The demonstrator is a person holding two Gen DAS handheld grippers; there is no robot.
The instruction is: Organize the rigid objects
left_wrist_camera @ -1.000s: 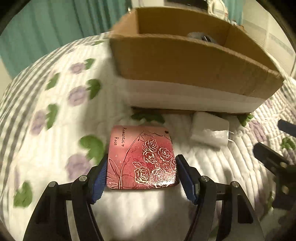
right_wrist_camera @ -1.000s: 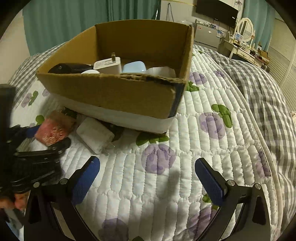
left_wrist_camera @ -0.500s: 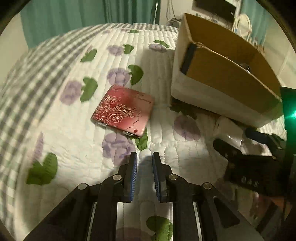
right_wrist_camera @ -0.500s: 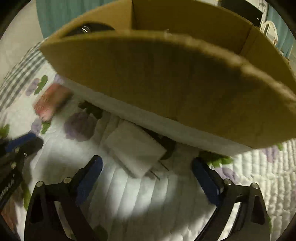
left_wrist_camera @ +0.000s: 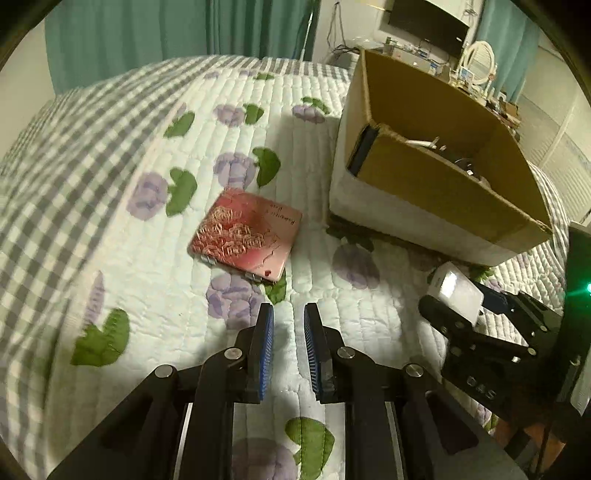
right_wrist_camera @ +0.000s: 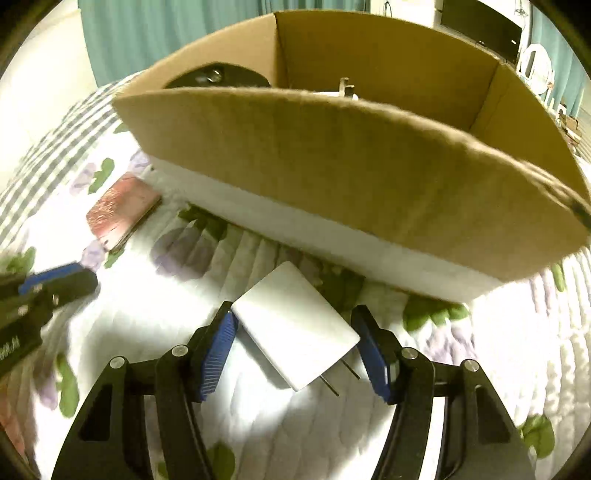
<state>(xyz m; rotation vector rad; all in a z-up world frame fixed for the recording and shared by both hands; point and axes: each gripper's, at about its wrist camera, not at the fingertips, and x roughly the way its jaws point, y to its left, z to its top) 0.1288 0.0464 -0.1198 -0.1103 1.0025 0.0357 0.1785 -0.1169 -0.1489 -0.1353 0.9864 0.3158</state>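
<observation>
Two tongs, one in each of my hands. My left gripper (left_wrist_camera: 288, 312): blue-padded jaws drawn nearly together with only a narrow slit between them, nothing inside, held over the quilt. My right gripper (right_wrist_camera: 295, 328): jaws spread on either side of one white plug adapter (right_wrist_camera: 295, 328), its left pad touching or just beside the adapter's corner; I cannot tell whether the right pad touches, and the jaws do not look clamped. The adapter lies flat on the quilt with its two metal prongs (right_wrist_camera: 338, 376) pointing back toward me, just in front of the box. One red case (left_wrist_camera: 245, 236), embossed with gold roses and lettering, two small metal hinges on its near edge; it lies flat on the quilt ahead and a little left of my left gripper, near the box's left corner but apart from it. One cardboard box (right_wrist_camera: 332, 155), open-topped, brown above with a white band along the bottom, standing on the bed. Contents only partly visible over the wall: one dark rounded object (right_wrist_camera: 218, 77) at the left end and one white item with a metal prong (right_wrist_camera: 345, 88) standing up; other small pieces inside are too hidden to count. One quilted bedspread (left_wrist_camera: 147, 155), white with purple flowers and green leaves, grey check along its border. Teal curtains (left_wrist_camera: 129, 33) behind the bed.
</observation>
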